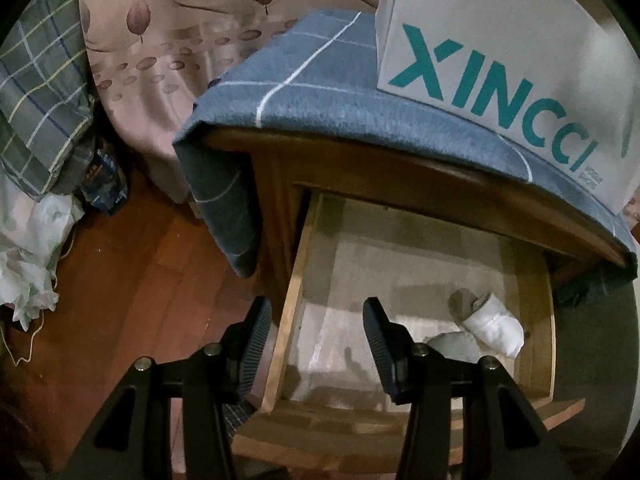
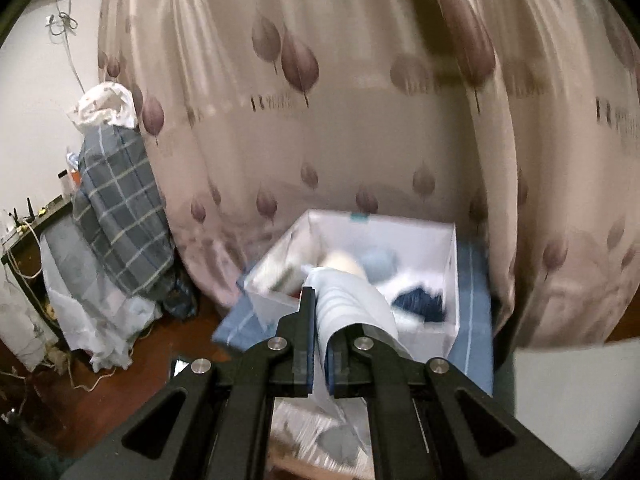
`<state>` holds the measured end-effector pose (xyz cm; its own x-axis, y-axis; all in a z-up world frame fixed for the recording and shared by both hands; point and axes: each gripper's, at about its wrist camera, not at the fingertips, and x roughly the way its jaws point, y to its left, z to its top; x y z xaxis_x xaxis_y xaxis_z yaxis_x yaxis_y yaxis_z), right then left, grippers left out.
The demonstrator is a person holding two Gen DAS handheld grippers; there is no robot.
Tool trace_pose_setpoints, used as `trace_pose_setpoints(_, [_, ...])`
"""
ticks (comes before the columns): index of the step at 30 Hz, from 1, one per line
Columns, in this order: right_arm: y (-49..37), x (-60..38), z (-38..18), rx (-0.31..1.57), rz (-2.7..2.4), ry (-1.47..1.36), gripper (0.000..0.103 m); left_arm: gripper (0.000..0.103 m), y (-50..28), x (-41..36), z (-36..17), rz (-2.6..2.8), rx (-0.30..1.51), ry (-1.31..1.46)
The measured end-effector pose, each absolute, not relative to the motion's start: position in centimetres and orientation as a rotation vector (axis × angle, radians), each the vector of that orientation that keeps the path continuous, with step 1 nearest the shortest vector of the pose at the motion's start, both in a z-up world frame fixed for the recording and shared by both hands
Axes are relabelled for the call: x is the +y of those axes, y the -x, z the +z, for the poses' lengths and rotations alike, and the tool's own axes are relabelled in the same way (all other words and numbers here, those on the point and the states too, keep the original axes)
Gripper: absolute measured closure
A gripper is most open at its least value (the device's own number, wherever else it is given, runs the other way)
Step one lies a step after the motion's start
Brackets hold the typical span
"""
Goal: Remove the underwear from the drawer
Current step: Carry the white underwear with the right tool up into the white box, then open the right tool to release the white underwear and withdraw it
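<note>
**Right gripper lifted with garment; left gripper at the open drawer**

Room: reddish wooden floor, a pale curtain with a leaf print as backdrop, and plaid bedding heaped at the left against a white wall. The surface is a wooden nightstand draped with a blue cloth with white lines. A white box printed "XINCCI" stands on that cloth; from the right wrist view it is open-topped and holds mixed light and dark fabric.

The drawer is pulled out, its floor lined with pale paper. Near its right wall lies a rolled grey-and-white bundle, apparently socks.

Left gripper: jaws apart, nothing between them, straddling the drawer's left side wall from above.

Right gripper: jaws clenched on the underwear, a pale blue-white striped piece. It hangs in the air in front of the box, clear of the drawer. Its long axis runs along the fingers: the upper end arches forward past the tips toward the box, the lower end trails down below the jaws. The frame is motion-blurred.
</note>
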<state>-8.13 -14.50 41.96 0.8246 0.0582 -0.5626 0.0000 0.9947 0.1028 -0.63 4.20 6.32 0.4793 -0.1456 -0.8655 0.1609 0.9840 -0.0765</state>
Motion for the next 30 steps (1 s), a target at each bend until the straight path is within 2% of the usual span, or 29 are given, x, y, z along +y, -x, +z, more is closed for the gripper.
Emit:
trace_pose_setpoints(5, [4.2,-15.5,45.2,0.553,-0.008,-0.059,0.098,0.054,1.5,5.1,7.3,-0.203,1.007,-0.042])
trace_pose_setpoints(10, [-0.9,-16.5,44.6,0.568,-0.059,-0.009,0.098,0.054,1.6,5.0,7.4,-0.198,1.0,-0.08])
trace_pose_setpoints(21, [-10.2,-17.8,33.8,0.73,-0.147,0.131,0.098,0.054,1.3,5.6,7.9,-0.229,0.99,-0.027])
trace_pose_setpoints(30, [-11.2,-18.1,27.0,0.864,-0.09,0.006,0.096,0.054,0.6,5.5,7.5,-0.233,1.016,-0.018])
